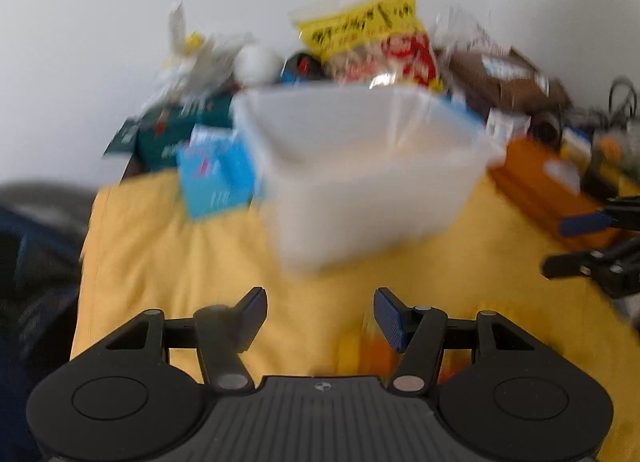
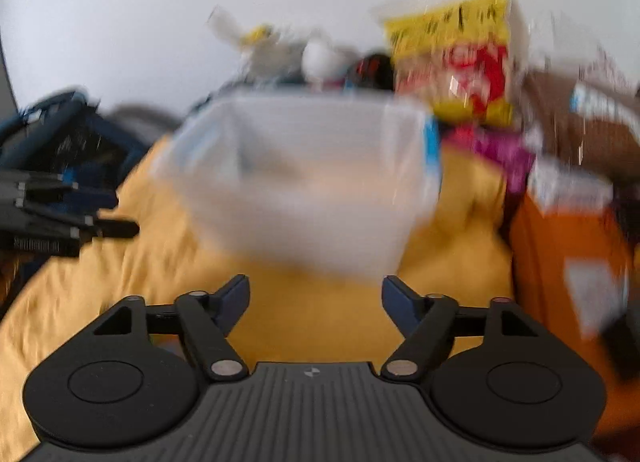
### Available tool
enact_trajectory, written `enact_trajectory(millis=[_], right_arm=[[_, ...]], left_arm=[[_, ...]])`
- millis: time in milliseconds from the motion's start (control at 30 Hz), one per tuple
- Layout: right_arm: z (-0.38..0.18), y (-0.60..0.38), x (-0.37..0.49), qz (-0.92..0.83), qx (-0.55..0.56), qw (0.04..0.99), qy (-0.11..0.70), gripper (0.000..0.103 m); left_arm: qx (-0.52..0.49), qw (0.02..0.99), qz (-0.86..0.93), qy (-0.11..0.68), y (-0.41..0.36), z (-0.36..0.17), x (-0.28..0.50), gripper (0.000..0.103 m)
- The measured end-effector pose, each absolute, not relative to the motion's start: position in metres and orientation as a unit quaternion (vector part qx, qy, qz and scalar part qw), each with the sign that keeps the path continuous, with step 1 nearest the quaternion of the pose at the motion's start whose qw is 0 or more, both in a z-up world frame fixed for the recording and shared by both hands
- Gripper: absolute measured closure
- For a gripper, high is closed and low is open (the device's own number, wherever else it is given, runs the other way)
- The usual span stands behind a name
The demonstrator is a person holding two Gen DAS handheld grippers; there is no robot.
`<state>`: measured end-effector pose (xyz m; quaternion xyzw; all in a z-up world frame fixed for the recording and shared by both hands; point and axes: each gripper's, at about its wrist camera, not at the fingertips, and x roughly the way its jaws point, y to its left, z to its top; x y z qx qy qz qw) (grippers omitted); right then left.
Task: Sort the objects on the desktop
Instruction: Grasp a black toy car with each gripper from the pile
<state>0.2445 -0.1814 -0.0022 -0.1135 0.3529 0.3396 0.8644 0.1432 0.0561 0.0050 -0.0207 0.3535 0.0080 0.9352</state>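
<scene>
A translucent white plastic bin (image 1: pixel 368 166) stands on a yellow cloth (image 1: pixel 160 262), blurred by motion; it also shows in the right wrist view (image 2: pixel 304 182). My left gripper (image 1: pixel 320 314) is open and empty, a short way in front of the bin. My right gripper (image 2: pixel 316 298) is open and empty, also just in front of the bin. The right gripper shows at the right edge of the left wrist view (image 1: pixel 600 242). The left gripper shows at the left edge of the right wrist view (image 2: pixel 80 214).
Behind the bin lies clutter: a yellow snack bag (image 1: pixel 376 42), a blue box (image 1: pixel 216 178), dark teal boxes (image 1: pixel 176 130), a white ball (image 1: pixel 256 62), a brown package (image 1: pixel 508 78). An orange box (image 2: pixel 568 262) stands right. A dark bag (image 2: pixel 60 134) sits left.
</scene>
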Motion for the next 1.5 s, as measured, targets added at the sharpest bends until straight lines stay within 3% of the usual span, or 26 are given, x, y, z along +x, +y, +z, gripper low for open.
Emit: enact_trajectory(millis=[200,500,533,600,700,1167,1500], right_arm=[[-0.067,-0.192,0.193,0.311,-0.141,0.842,0.418,0.022],[-0.089,-0.178,0.187,0.283,-0.148,0.845,0.429,0.019],[-0.092,-0.179,0.191,0.281,-0.142,0.843,0.435,0.020],[-0.098,-0.182,0.190,0.283,-0.133,0.840,0.443,0.034],[-0.098,-0.184,0.192,0.290,-0.124,0.838,0.445,0.034],[-0.073,-0.205,0.185,0.304,-0.087,0.854,0.413,0.035],[-0.075,-0.210,0.180,0.309,-0.085,0.851,0.417,0.034]], left_arm=[[0.003,0.915,0.004,0.403,0.059,-0.046,0.119,0.040],[-0.009,0.913,0.008,0.408,0.067,-0.062,0.134,0.041],[-0.007,0.912,0.002,0.410,0.066,-0.064,0.135,0.043],[0.002,0.911,-0.011,0.411,0.062,-0.065,0.135,0.056],[-0.006,0.910,-0.022,0.413,0.061,-0.065,0.134,0.069],[-0.042,0.928,-0.019,0.370,0.056,-0.032,0.105,0.070],[-0.079,0.902,-0.013,0.425,0.051,-0.064,0.113,0.066]])
